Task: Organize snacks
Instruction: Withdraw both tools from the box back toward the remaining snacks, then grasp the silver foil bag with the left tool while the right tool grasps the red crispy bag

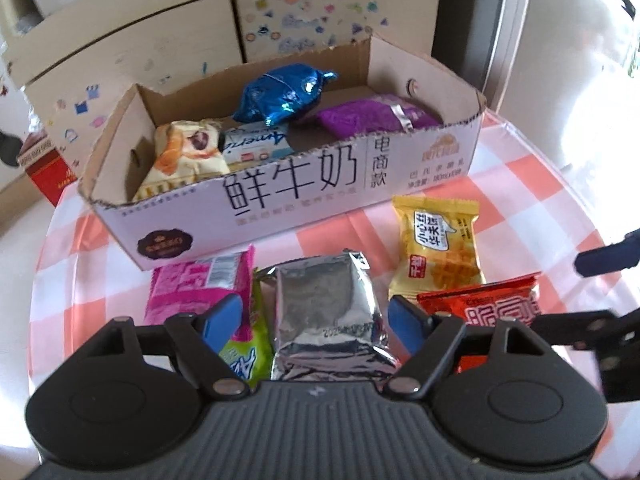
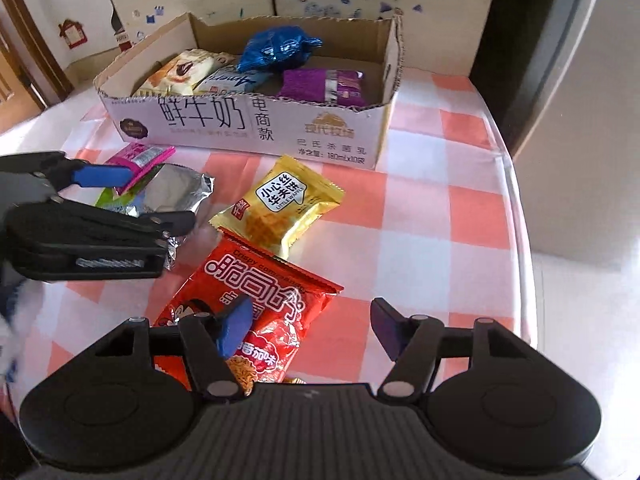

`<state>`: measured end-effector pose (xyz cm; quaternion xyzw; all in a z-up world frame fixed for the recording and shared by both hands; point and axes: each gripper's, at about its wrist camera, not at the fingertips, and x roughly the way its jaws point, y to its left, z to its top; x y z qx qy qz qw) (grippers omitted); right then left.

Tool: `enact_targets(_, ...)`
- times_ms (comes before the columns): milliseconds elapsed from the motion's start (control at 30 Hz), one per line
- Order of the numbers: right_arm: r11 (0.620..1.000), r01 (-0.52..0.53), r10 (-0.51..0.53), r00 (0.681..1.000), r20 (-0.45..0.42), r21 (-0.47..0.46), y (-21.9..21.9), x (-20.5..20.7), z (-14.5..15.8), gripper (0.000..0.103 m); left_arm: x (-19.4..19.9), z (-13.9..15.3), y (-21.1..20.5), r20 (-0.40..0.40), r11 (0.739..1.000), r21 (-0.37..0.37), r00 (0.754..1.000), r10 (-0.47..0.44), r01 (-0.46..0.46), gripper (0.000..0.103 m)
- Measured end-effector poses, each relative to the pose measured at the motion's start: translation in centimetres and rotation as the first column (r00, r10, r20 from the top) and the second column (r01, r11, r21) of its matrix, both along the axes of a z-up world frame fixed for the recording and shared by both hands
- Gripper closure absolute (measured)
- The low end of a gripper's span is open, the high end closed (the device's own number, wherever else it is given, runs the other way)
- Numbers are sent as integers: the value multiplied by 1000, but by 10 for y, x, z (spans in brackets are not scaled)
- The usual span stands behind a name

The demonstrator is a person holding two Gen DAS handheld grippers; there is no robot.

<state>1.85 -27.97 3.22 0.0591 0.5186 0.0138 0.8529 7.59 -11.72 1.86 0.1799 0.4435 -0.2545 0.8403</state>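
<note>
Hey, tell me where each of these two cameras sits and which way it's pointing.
Left wrist: rides the left tongs, looking forward and down at the silver packet between its open blue fingers; the right tongs' fingertip intrudes at right.
Right wrist: rides the right tongs, facing the red noodle packet; the left tongs appear at left.
Shared: the cardboard box, the yellow waffle packet and the checked tablecloth.
</note>
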Motion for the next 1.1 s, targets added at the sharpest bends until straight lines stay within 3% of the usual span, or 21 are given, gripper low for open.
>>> enact_targets(167, 995, 51, -51, 999, -3, 90, -11, 0, 2, 21, 1, -11, -3, 8, 1000, 26, 1000, -2, 2, 30)
enact_targets(233, 991, 68, -68, 998, -6, 116, -13, 2, 2, 19, 0, -9, 0, 9, 1000, 15, 1000, -11, 11, 43)
enact_targets(300, 989, 76, -75, 997, -10, 129, -12, 3, 2, 16, -3, -6, 6, 4, 1000, 17, 1000, -21, 21, 46)
enact_targets(633, 984, 67, -57, 996, -68, 165, 10, 15, -8, 9, -39, 5, 48, -18, 997, 45, 997, -70, 70, 46)
enact_targets(833, 993, 39, -28, 995, -100, 112, 30, 25, -18, 8, -46, -1, 60, 10, 993, 97, 998, -66, 65, 45)
enact_targets(900, 996, 23, -14, 995, -102, 88, 36, 28, -21, 8, -46, -2, 61, 9, 993, 94, 997, -71, 70, 42)
enact_targets(1000, 999, -20, 23, 996, -88, 40, 42, 30, -23, 10, -43, -5, 58, -4, 993, 85, 996, -85, 85, 27)
enact_targets(1100, 997, -71, 72, 995, -73, 7, 46, 29, -23, 15, -42, -8, 52, 5, 991, 98, 996, -90, 89, 26)
